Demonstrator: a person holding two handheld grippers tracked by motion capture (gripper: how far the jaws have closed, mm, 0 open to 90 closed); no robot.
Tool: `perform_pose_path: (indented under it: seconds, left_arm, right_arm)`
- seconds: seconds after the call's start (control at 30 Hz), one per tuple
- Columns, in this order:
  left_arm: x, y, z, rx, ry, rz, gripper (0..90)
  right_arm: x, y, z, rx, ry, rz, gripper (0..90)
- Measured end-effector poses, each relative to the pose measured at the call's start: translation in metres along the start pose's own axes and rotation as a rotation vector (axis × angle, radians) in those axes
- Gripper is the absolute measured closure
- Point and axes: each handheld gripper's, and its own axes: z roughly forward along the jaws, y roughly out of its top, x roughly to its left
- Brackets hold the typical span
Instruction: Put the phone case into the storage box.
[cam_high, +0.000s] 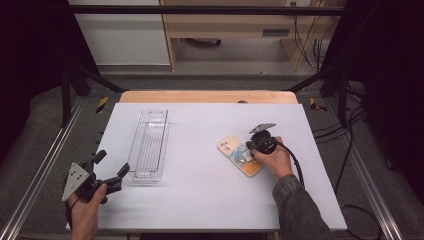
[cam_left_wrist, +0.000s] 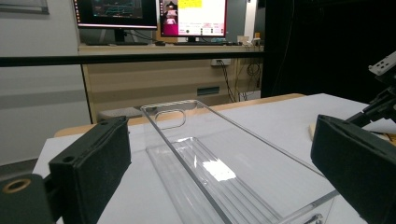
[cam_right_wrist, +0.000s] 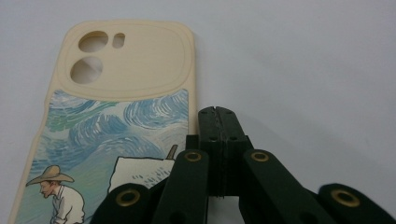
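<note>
On the white surface (cam_high: 200, 195), seen from the high view, your right gripper (cam_high: 250, 152) sits at the phone case (cam_high: 235, 151), which lies flat right of centre, well apart from the clear tray (cam_high: 150, 145). Your left gripper (cam_high: 111, 170) waits at the tray's near end, likely ready to steady it.

In the left gripper view, your fingers (cam_left_wrist: 93, 168) stand spread, the tray (cam_left_wrist: 210, 168) between them untouched.

In the right gripper view, your fingers (cam_right_wrist: 218, 135) are pressed together with nothing between them, tips at the case's (cam_right_wrist: 126, 102) edge, apparently to nudge or lift it.
</note>
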Motion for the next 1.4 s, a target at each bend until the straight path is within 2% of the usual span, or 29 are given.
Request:
perform_pose_path:
  seconds: [0.33, 0.87, 1.17, 1.4]
  left_arm:
    - [0.001, 0.0, 0.0, 0.0, 0.0, -0.002, 5.1]
    - [0.001, 0.0, 0.0, 0.002, -0.001, -0.004, 4.9]
    - [0.0, 0.0, 0.0, 0.002, -0.006, -0.002, 4.8]
    - [0.0, 0.0, 0.001, 0.007, -0.009, -0.004, 4.8]
  right_arm:
    - [0.03, -0.006, -0.006, -0.02, 0.046, -0.033, 90.0]
    - [0.06, 0.004, -0.013, -0.03, 0.117, -0.093, 90.0]
    - [0.053, 0.005, -0.008, -0.016, 0.092, -0.074, 90.0]
    - [0.052, 0.003, -0.004, -0.002, 0.105, -0.063, 90.0]
